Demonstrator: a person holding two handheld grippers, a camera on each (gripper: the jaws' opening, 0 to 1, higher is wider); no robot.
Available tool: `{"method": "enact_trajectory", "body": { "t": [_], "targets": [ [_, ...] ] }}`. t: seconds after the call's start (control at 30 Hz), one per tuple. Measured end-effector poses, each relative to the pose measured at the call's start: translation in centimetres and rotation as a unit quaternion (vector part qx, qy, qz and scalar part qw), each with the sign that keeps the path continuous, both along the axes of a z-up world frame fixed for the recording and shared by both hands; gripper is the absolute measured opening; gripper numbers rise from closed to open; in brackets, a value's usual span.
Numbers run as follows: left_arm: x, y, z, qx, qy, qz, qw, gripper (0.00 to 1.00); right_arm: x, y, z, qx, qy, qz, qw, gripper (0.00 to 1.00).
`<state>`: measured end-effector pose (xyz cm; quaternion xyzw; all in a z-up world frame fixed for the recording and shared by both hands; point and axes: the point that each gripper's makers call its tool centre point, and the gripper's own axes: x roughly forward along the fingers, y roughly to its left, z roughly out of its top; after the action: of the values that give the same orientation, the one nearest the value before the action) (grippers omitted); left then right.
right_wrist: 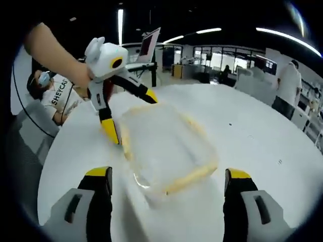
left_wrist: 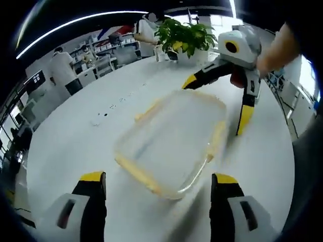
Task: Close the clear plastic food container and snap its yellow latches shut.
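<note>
The clear plastic food container (left_wrist: 171,138) lies blurred in the middle of the white table (left_wrist: 70,146), with yellow latches (left_wrist: 136,174) along its edges. Whether its lid is seated I cannot tell. My left gripper (left_wrist: 159,179) is open, its jaws spread wide on either side of the container's near edge. From the upper right comes my right gripper (left_wrist: 218,100), open, its yellow tips around the far corner. In the right gripper view the container (right_wrist: 166,146) lies between my right gripper's (right_wrist: 167,174) open jaws. The left gripper (right_wrist: 130,113) stands open at its far left corner.
A potted green plant (left_wrist: 184,35) stands at the table's far edge. A raised laptop screen (right_wrist: 150,43) sits beyond the table (right_wrist: 262,131). One person sits close at the left (right_wrist: 55,96), and others stand by shelves (left_wrist: 63,68). A hand (left_wrist: 272,53) holds the right gripper.
</note>
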<state>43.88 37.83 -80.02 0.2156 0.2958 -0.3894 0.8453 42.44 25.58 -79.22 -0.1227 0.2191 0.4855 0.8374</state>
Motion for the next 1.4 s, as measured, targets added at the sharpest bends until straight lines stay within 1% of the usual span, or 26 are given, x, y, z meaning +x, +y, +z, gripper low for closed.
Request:
{"method": "enact_trajectory", "body": {
  "t": [0.07,0.1,0.17,0.23,0.3,0.37,0.4,0.43,0.47,0.53,0.63,0.7,0.77,0.8,0.87,1.03,1.1,1.13,1.27,1.33,1.37,1.4],
  "targets": [
    [-0.1,0.1,-0.2,-0.011,0.001,0.010,0.9999,0.85,-0.1,-0.3,-0.1,0.008,-0.002,-0.022,0.9997,0.96],
    [-0.1,0.2,-0.4,-0.016,0.002,0.019,0.9997,0.86,-0.3,-0.4,-0.3,0.016,0.004,-0.034,0.9993,0.96],
    [-0.2,0.3,-0.6,-0.022,0.003,0.028,0.9993,0.86,-0.9,-0.3,-0.6,0.009,0.005,-0.032,0.9994,0.95],
    [-0.5,0.3,-1.0,-0.021,0.004,0.033,0.9992,0.87,-1.5,-0.1,-0.9,0.010,0.010,-0.026,0.9996,0.94],
    [-0.9,0.1,-1.1,-0.021,0.004,0.031,0.9993,0.87,-1.9,0.0,-1.0,0.008,0.011,-0.024,0.9996,0.92],
    [-1.1,0.0,-1.2,-0.027,0.006,0.033,0.9991,0.87,-2.0,-0.1,-1.6,0.008,0.016,-0.025,0.9995,0.92],
    [-1.3,-0.2,-1.4,-0.027,0.008,0.032,0.9991,0.87,-2.1,-0.2,-2.1,0.000,0.022,-0.025,0.9994,0.93],
    [-1.5,-0.2,-1.5,-0.025,0.007,0.029,0.9992,0.87,-2.2,-0.5,-2.6,-0.014,0.022,-0.025,0.9994,0.93],
    [-1.7,-0.3,-1.8,-0.019,0.007,0.023,0.9995,0.87,-2.4,-0.4,-2.7,-0.019,0.018,-0.021,0.9994,0.93],
    [-1.9,-0.3,-1.8,-0.022,0.013,0.024,0.9994,0.87,-2.5,-0.3,-2.4,-0.017,0.016,-0.022,0.9995,0.92],
    [-1.9,-0.3,-1.7,-0.028,0.012,0.030,0.9991,0.87,-2.4,-0.3,-2.1,-0.013,0.011,-0.024,0.9996,0.92],
    [-1.8,0.0,-1.4,-0.039,0.014,0.043,0.9982,0.87,-2.4,-0.2,-1.9,-0.011,0.011,-0.026,0.9995,0.91],
    [-1.7,0.3,-1.3,-0.042,0.012,0.049,0.9979,0.87,-2.3,-0.2,-1.8,-0.009,0.010,-0.030,0.9995,0.91],
    [-1.8,0.5,-1.4,-0.041,0.013,0.050,0.9978,0.87,-2.3,-0.3,-1.7,-0.009,0.009,-0.030,0.9995,0.90],
    [-2.0,0.9,-1.6,-0.030,0.010,0.047,0.9984,0.87,-2.4,-0.5,-1.5,-0.006,0.012,-0.033,0.9994,0.90],
    [-2.3,1.5,-1.5,-0.038,0.013,0.060,0.9974,0.87,-2.4,-1.6,-1.4,-0.002,0.015,-0.048,0.9988,0.88],
    [-2.5,1.6,-1.3,-0.043,0.013,0.062,0.9970,0.87,-2.6,-2.0,-1.4,-0.004,0.014,-0.056,0.9983,0.87],
    [-2.6,1.7,-1.3,-0.043,0.013,0.063,0.9971,0.87,-2.6,-2.4,-1.3,-0.011,0.008,-0.062,0.9980,0.86],
    [-3.0,2.2,-1.1,-0.047,0.011,0.070,0.9964,0.86,-3.0,-3.1,-1.2,-0.014,0.007,-0.072,0.9973,0.84],
    [-3.3,2.5,-1.3,-0.046,0.016,0.075,0.9960,0.85,-3.4,-3.3,-1.3,-0.016,0.007,-0.072,0.9973,0.83],
    [-3.4,2.6,-1.2,-0.048,0.017,0.078,0.9957,0.85,-3.5,-3.4,-1.2,-0.020,0.004,-0.072,0.9972,0.84],
    [-3.5,2.7,-1.1,-0.052,0.014,0.081,0.9952,0.85,-3.4,-3.7,-1.0,-0.027,-0.010,-0.075,0.9967,0.85]
  ]
}}
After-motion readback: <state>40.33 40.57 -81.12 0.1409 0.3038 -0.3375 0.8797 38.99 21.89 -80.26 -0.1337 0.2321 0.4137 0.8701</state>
